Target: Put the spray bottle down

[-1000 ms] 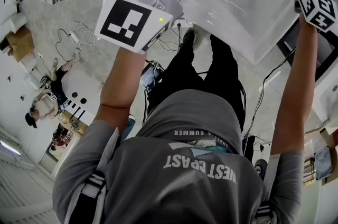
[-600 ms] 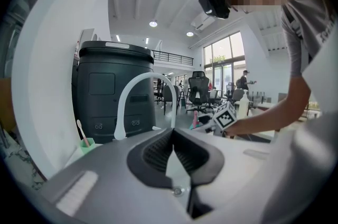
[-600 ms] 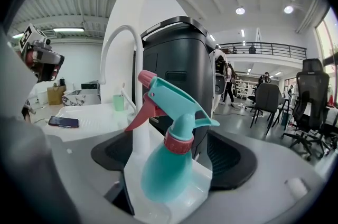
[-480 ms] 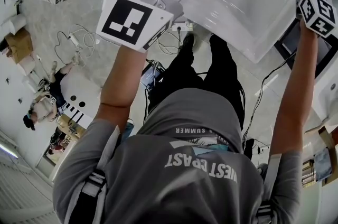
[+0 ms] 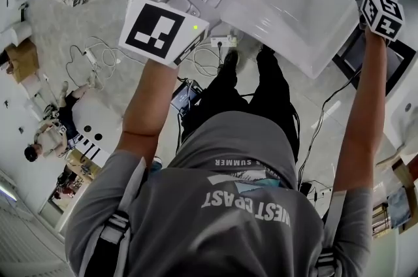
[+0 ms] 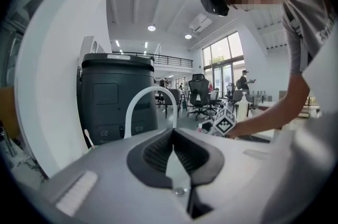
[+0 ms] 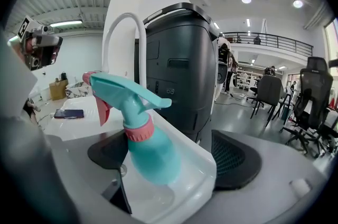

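The right gripper [image 7: 170, 157] has its jaws spread wide, holding nothing. The teal plastic spray bottle with the pink collar and trigger [image 7: 150, 146] stands between them, leaning slightly, its base low in a corner of the glossy white sink basin [image 7: 196, 178]. One pad is just beside the bottle; the other sits apart, beyond the basin's rim. Across the sink, the left gripper [image 6: 173, 148] has its jaws pressed together with nothing between them. A curved white tap [image 6: 150, 95] rises behind it, in front of a dark grey bin [image 6: 108, 99].
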The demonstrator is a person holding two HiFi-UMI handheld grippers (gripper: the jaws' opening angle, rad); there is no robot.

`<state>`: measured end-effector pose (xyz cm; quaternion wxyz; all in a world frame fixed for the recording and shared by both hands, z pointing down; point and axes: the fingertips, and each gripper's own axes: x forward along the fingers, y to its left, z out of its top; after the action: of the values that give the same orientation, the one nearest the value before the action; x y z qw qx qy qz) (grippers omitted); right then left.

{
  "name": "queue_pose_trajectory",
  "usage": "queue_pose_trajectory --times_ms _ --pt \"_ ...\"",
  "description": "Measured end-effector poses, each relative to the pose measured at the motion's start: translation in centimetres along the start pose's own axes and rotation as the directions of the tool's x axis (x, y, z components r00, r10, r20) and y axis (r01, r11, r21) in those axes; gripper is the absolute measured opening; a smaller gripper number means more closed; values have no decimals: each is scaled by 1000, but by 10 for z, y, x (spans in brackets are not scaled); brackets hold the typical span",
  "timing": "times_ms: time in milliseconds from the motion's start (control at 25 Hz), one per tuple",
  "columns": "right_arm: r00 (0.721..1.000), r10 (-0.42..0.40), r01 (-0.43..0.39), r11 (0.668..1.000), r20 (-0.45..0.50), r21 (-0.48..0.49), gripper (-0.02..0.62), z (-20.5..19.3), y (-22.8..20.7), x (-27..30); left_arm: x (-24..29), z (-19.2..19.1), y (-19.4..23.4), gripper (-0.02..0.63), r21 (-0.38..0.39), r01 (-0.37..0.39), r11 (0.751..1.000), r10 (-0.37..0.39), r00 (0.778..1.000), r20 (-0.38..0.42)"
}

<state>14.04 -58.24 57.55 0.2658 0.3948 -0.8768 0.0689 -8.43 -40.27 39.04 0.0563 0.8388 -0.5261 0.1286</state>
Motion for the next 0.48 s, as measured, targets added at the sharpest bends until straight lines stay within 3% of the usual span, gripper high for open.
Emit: queue_pose_trajectory --times_ms 80,160,200,480 --pt "1000 6 -7 1000 14 30 476 -1 -1 2 -3 0 -2 3 5 -1 1000 1 1000 -4" --pt "1000 10 -11 999 18 43 364 0 -4 9 -4 -2 -4 3 9 -2 1000 2 1000 -11" --pt "1000 8 -9 999 13 39 352 0 -5 14 -4 -2 -5 3 10 -2 1000 2 1000 -13" --pt "1000 -2 2 998 -5 68 386 -8 -7 23 -6 -6 -3 3 9 -11 1000 11 1000 -24"
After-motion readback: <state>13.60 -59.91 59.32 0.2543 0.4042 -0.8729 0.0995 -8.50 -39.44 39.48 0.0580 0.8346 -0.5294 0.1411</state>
